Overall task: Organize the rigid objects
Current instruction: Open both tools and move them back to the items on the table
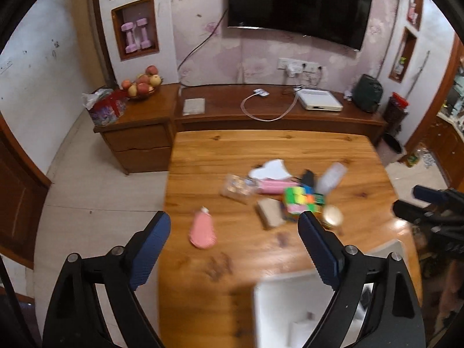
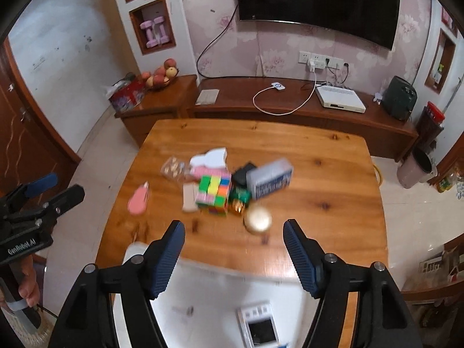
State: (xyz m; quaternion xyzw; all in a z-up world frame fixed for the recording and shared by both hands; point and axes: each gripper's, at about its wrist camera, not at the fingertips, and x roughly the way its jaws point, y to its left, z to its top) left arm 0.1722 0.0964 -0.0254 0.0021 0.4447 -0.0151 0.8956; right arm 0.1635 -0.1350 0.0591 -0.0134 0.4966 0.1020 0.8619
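A blurred heap lies mid-table: a colourful cube (image 1: 298, 200) (image 2: 214, 191), a beige block (image 2: 190, 197), a white and blue box (image 2: 269, 178), a black item (image 2: 243, 172), a clear packet (image 2: 174, 168) and a round gold tin (image 2: 258, 220). A pink pouch (image 1: 202, 230) (image 2: 139, 200) lies apart to the left. A white bin (image 2: 208, 298) (image 1: 290, 313) stands at the near edge with a small white device (image 2: 259, 326) in it. My left gripper (image 1: 235, 220) hangs open and empty above the table's near left. My right gripper (image 2: 234, 228) is open and empty over the bin.
The wooden table (image 2: 333, 174) has bare wood at the far end and right side. Behind it a low cabinet (image 2: 290, 110) carries a white box and cable under a wall TV (image 2: 316, 0). A fruit bowl (image 1: 142, 85) stands on a side cabinet. A hand (image 2: 27, 287) holds the left gripper's handle.
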